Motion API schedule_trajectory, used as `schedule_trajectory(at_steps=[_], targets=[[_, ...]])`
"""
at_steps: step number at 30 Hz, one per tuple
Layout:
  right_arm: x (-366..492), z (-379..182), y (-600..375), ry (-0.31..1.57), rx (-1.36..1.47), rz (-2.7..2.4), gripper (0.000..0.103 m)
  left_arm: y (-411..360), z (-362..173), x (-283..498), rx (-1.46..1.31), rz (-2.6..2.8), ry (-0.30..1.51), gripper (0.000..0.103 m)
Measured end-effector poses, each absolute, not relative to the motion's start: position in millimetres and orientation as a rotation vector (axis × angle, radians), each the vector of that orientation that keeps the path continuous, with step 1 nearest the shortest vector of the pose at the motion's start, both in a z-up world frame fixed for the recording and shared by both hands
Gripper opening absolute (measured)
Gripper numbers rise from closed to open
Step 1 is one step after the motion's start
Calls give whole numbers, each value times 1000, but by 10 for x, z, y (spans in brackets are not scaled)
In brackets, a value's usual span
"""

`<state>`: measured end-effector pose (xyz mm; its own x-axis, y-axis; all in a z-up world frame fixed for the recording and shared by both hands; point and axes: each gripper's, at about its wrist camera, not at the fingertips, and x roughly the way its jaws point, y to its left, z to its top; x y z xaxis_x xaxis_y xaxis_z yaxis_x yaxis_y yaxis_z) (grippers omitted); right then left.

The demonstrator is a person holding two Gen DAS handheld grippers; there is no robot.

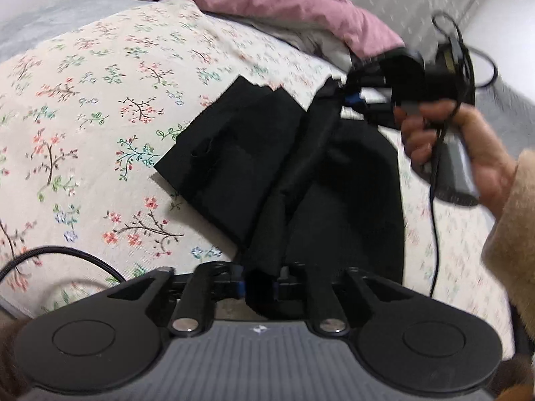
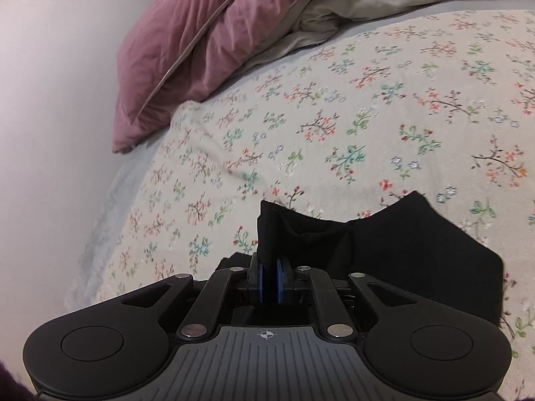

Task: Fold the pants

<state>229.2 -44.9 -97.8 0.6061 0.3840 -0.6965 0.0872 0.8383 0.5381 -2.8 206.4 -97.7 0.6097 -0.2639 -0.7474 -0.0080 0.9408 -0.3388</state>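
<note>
Both grippers' fingers (image 2: 280, 280) — black pants (image 1: 267, 167) cloth between each pair

Both views are lit softly and evenly, with no harsh glare and only faint shadows. Strong fisheye bending is seen at the edges, and the corners are cut off in black. In the left wrist view, motion blur is smeared over the hand (image 1: 444, 153) at the right and the floor behind it. The black pants (image 1: 267, 167) are rendered almost without detail. The flowered bed sheet (image 2: 367, 117) is softened toward the left of the right wrist view.
</note>
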Motion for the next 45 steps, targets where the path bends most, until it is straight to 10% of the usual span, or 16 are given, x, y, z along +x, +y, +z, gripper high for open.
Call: schedule_trajectory(at_steps=[5, 14, 31, 45], targets=[[2222, -827, -503, 902, 559, 205, 56, 2165, -848, -42, -214, -203, 886, 67], [1773, -564, -724, 902, 410, 207, 60, 2314, -541, 296, -230, -364, 847, 77], [581, -904, -800, 950, 265, 148, 69, 1950, -710, 1042, -47, -364, 965, 24], [469, -981, -907, 945, 338, 128, 70, 2141, -325, 1132, 48, -319, 856, 23]])
